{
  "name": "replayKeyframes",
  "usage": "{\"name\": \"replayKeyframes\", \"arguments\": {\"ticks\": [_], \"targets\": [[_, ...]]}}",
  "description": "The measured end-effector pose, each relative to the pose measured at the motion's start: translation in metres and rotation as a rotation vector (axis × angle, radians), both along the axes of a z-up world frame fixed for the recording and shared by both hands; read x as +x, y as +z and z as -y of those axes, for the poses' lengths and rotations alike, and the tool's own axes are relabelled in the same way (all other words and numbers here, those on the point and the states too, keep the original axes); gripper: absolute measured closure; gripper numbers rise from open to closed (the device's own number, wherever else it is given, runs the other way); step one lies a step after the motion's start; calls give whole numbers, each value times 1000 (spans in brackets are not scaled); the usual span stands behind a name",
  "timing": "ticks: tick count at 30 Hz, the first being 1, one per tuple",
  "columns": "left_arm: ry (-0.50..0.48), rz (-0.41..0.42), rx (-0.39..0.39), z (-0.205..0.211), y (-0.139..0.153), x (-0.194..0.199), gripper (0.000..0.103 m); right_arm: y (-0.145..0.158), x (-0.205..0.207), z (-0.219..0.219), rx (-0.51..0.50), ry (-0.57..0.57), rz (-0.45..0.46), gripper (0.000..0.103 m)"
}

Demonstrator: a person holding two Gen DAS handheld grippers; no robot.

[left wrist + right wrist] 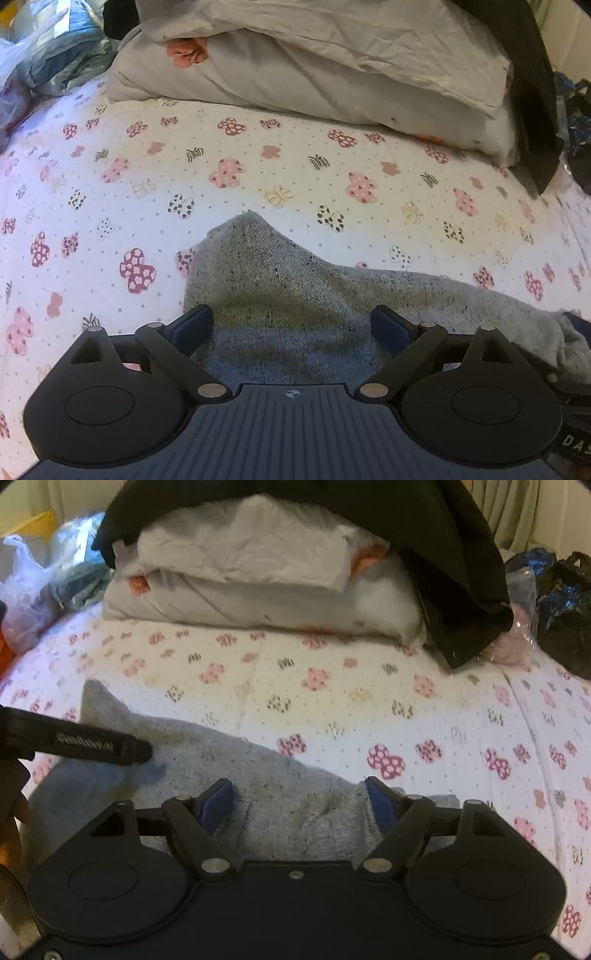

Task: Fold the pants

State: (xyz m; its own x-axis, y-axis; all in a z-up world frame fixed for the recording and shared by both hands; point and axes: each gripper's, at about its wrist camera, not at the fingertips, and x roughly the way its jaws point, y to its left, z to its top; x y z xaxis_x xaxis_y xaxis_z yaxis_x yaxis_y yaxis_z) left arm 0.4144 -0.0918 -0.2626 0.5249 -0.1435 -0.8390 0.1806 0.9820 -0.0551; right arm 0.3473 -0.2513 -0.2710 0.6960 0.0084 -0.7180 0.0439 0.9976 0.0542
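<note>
Folded white bedding (pixel 303 70) with a black garment (pixel 454 554) draped over it sits at the far side of the butterfly-print bed (pixel 110 177), plastic bags (pixel 26 594) beside it. The grey pants (pixel 288 291) lie near on the bed. The left claw (pixel 293 319) and right claw (pixel 299 799) are both spread wide over the fabric, apparently pinching nothing. Blurred white lettering on the left claw's finger (pixel 96 744) is unreadable.

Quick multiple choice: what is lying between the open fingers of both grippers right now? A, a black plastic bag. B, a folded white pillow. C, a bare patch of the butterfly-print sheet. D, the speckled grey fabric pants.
D: in each wrist view the speckled grey fabric pants spread across the gap of the open left gripper and the open right gripper, lying on the butterfly-print sheet.
</note>
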Motion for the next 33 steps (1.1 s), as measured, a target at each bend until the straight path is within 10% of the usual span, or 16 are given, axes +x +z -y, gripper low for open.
{"name": "replayKeyframes", "arguments": {"ticks": [12,18,33], "targets": [[-30,119,-21,-31,44,-78,10,36,-71,-3,-11,9,157,11],[-73,90,-5,-31,25,-138,10,29,-114,-11,-8,41,128,11],[-28,63,-57,-47,-2,-145,1,-8,-123,2,-23,28,63,11]]}}
